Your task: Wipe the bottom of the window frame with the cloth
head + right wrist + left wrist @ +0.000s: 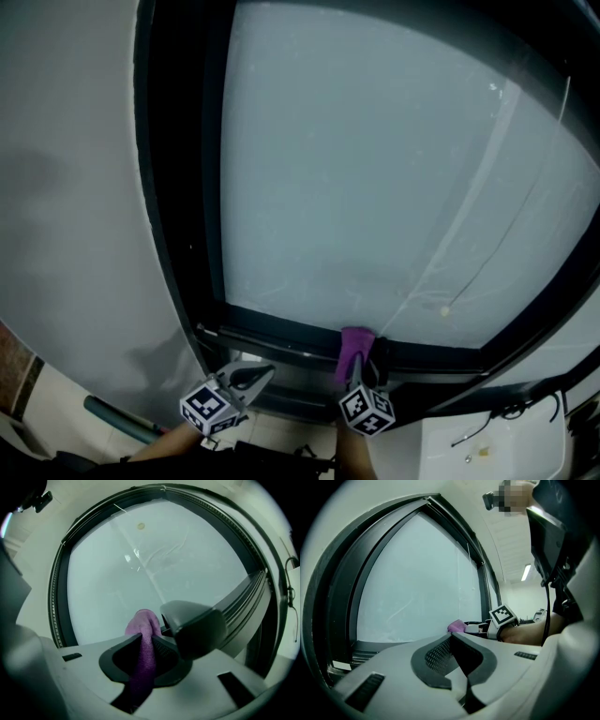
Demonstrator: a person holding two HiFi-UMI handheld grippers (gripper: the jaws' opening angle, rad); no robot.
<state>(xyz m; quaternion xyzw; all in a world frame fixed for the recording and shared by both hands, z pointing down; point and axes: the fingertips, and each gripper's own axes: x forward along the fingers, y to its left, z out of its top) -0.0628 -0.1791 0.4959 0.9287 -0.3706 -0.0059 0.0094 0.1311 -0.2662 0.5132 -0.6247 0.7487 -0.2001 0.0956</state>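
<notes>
Right gripper (362,373) clamps the purple cloth (354,343) against the bottom rail (281,330) of the window frame (178,206).
The cloth's tip touches the rail roughly midway along. No wiped stretch is distinguishable, so wiping looks under way, with rail left either side. Left gripper (251,378) hangs clenched and empty, just below the rail.

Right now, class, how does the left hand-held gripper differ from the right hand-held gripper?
The left hand-held gripper is shut on nothing; the right hand-held gripper is shut on the purple cloth. The right one's cloth reaches the bottom of the window frame; the left one sits apart, away from the cloth. Both carry marker cubes and face the window.
</notes>
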